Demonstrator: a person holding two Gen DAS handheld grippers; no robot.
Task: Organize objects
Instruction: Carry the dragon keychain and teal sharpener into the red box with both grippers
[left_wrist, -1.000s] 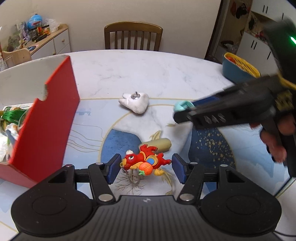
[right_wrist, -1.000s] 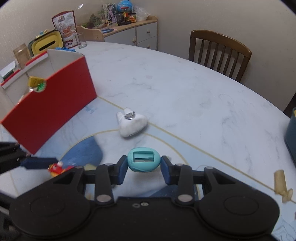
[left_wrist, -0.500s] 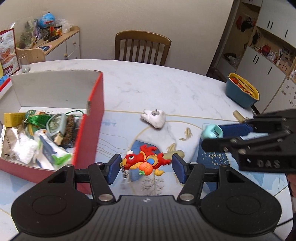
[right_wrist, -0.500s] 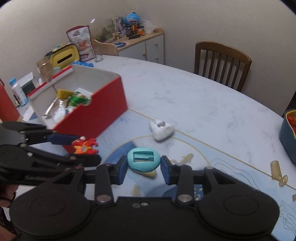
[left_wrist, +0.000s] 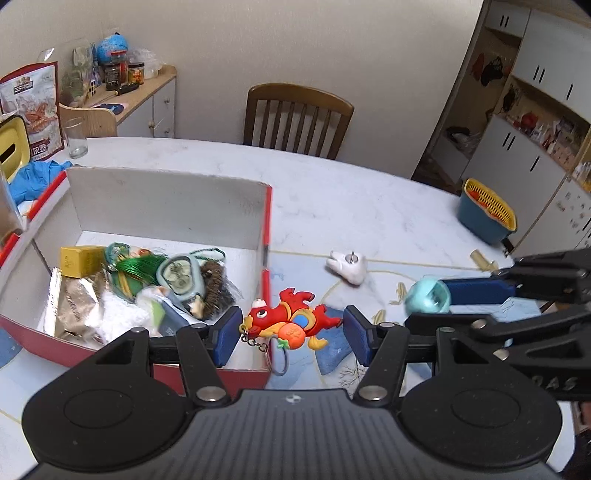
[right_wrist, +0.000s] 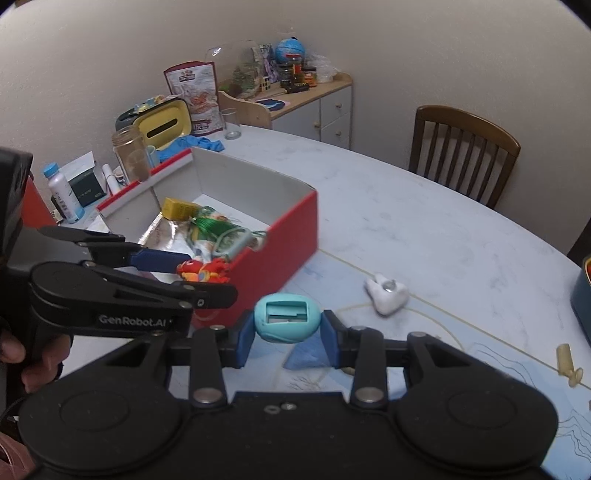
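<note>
Above the red box's (left_wrist: 264, 254) near-right rim, the left gripper (left_wrist: 291, 334) clamps a red dragon keychain (left_wrist: 290, 323)—open marble table (left_wrist: 332, 199) lies beyond. Right gripper (right_wrist: 288, 338) grips a teal egg-shaped toy (right_wrist: 286, 317); both have risen—the box's cluttered interior now shows.

My table (left_wrist: 332, 177) is a round white marble top with a blue and gold painted pattern near me. On it sits an open red box (left_wrist: 266, 236) with white inner walls, crowded with small things. A white tooth-shaped piece (left_wrist: 349, 266) lies on the bare top right of the box. Farther right stand a blue basket with a yellow liner (left_wrist: 484, 214) and a small beige peg (right_wrist: 567, 363). A drinking glass (left_wrist: 77, 137), a blue cloth (left_wrist: 35, 177) and a clear jar (right_wrist: 130, 153) rest beyond the box.
</note>
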